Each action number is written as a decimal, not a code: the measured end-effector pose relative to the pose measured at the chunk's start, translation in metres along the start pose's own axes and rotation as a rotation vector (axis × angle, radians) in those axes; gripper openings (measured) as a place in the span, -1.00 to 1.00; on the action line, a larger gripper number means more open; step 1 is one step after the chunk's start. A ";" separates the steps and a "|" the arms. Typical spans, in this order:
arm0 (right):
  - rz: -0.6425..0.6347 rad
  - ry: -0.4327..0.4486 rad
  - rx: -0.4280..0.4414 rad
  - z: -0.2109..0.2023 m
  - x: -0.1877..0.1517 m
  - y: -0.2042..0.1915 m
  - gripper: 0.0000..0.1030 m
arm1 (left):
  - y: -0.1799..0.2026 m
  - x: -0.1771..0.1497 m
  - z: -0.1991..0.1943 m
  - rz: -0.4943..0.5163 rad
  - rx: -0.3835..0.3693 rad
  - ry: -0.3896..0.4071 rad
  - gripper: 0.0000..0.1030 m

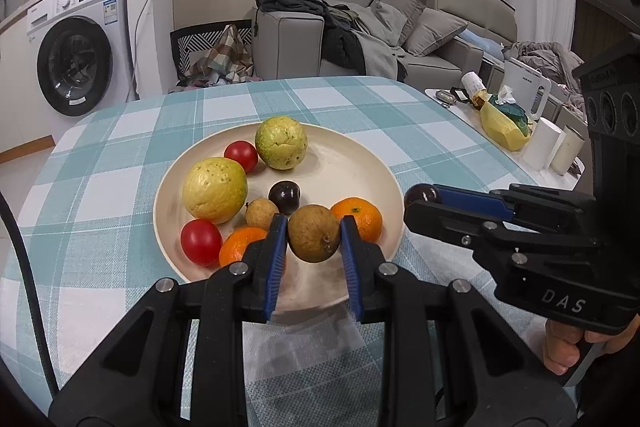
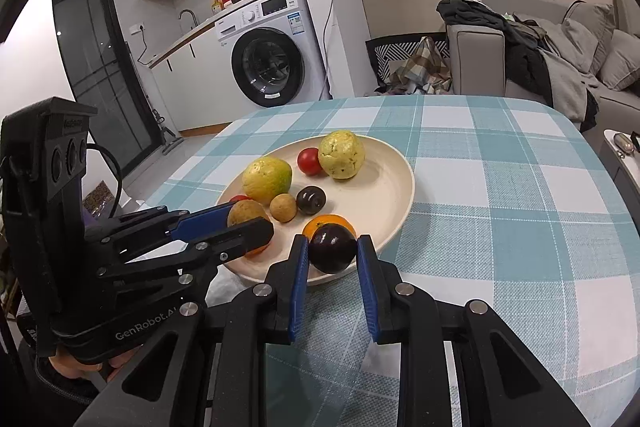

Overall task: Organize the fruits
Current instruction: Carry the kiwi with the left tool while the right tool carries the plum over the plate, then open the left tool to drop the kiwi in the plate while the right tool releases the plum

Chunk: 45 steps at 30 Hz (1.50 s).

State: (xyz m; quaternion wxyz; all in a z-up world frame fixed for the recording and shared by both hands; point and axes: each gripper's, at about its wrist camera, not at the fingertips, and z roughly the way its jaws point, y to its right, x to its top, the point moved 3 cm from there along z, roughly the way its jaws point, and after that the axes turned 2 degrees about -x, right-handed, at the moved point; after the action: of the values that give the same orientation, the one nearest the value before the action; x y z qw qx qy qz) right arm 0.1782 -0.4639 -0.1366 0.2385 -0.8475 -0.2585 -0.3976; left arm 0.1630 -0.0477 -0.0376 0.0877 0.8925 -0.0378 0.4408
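A cream plate (image 1: 352,163) (image 2: 392,187) on the checked tablecloth holds two yellow-green guavas (image 1: 215,195) (image 1: 281,143), two red tomatoes (image 1: 201,242) (image 1: 241,155), two oranges (image 1: 358,218) (image 1: 240,245), a small brown fruit (image 1: 261,214) and a dark plum (image 1: 284,197). My left gripper (image 1: 314,233) is shut on a brown round fruit (image 1: 314,233) (image 2: 246,213) over the plate's near side. My right gripper (image 2: 333,254) is shut on a dark plum (image 2: 333,254) (image 1: 422,194) at the plate's near right rim.
A side table at the right carries a yellow tissue holder (image 1: 504,125), white rolls (image 1: 542,145) and a white kettle (image 1: 524,87). A grey sofa (image 1: 400,39) with clothes and a washing machine (image 1: 76,43) stand beyond the table.
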 end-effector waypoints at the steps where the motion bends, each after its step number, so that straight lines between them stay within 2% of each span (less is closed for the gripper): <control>1: 0.000 0.001 -0.003 0.001 0.001 0.001 -0.51 | 0.001 0.001 0.002 0.000 -0.001 -0.001 -0.53; 16: 0.030 -0.014 -0.017 0.018 0.009 0.014 -0.51 | -0.004 0.008 0.016 -0.024 -0.018 -0.004 -0.53; 25: 0.051 -0.060 -0.004 0.032 0.008 0.019 -0.51 | -0.006 0.007 0.015 -0.029 -0.012 -0.004 -0.53; 35: 0.064 -0.062 -0.013 0.032 0.007 0.023 -0.51 | -0.009 0.008 0.012 -0.043 -0.005 0.002 -0.53; 38: 0.069 -0.068 -0.019 0.033 0.007 0.024 -0.37 | -0.009 0.007 0.011 -0.045 0.001 0.005 -0.53; 43: 0.077 -0.058 -0.034 0.029 0.008 0.026 -0.37 | -0.014 0.006 0.010 -0.059 0.017 -0.008 -0.51; 45: 0.073 -0.051 -0.040 0.028 0.008 0.025 -0.34 | -0.016 0.005 0.008 -0.069 0.020 -0.004 -0.44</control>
State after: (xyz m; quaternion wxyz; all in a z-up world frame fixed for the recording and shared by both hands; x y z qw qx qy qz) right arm 0.2140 -0.4640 -0.1514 0.2290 -0.8709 -0.2254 -0.3719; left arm 0.1749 -0.0332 -0.0408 0.0937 0.8949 -0.0029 0.4362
